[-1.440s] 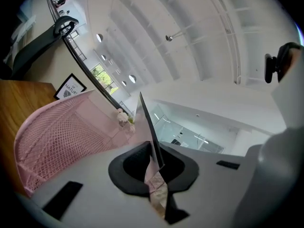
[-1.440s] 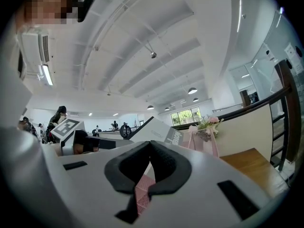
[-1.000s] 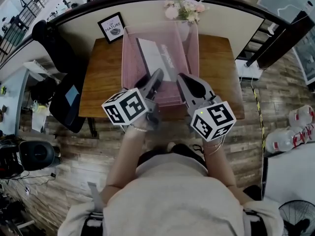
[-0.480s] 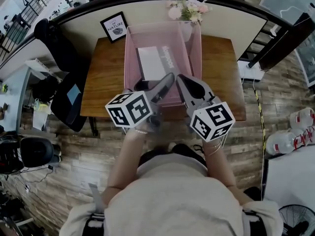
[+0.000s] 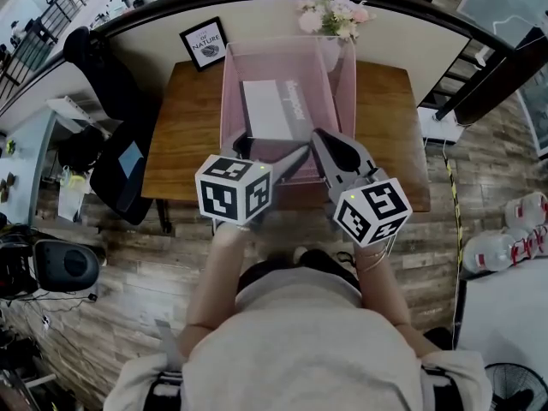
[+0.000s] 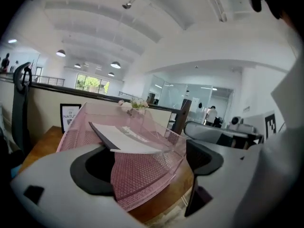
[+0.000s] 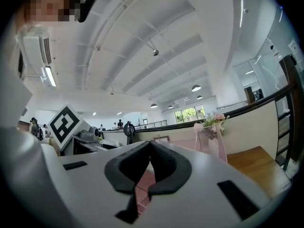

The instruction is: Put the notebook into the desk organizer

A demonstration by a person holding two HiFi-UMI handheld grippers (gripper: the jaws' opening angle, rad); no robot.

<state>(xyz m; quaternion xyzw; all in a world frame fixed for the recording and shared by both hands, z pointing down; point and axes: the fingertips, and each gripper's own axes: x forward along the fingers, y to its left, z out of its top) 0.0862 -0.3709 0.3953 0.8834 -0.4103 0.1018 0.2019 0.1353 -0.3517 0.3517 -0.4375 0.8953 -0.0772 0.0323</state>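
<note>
My left gripper (image 6: 147,161) has just opened wide, gripping nothing; the notebook (image 6: 127,137) lies mid-frame beyond its jaws, inside the pink organizer (image 6: 142,177).

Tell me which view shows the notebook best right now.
Head view: the notebook shows its whole white cover, lying inside the pink organizer. The left gripper view catches it at a shallow angle above the mesh wall. The right gripper view shows only pink mesh, no notebook.

Only readable print right now is "OF NATURE" on the small black-framed sign (image 5: 205,44) propped at the far left corner of the table (image 5: 184,135), while the dark lettering on the notebook (image 5: 272,108) cover is too blurred to read.
</note>
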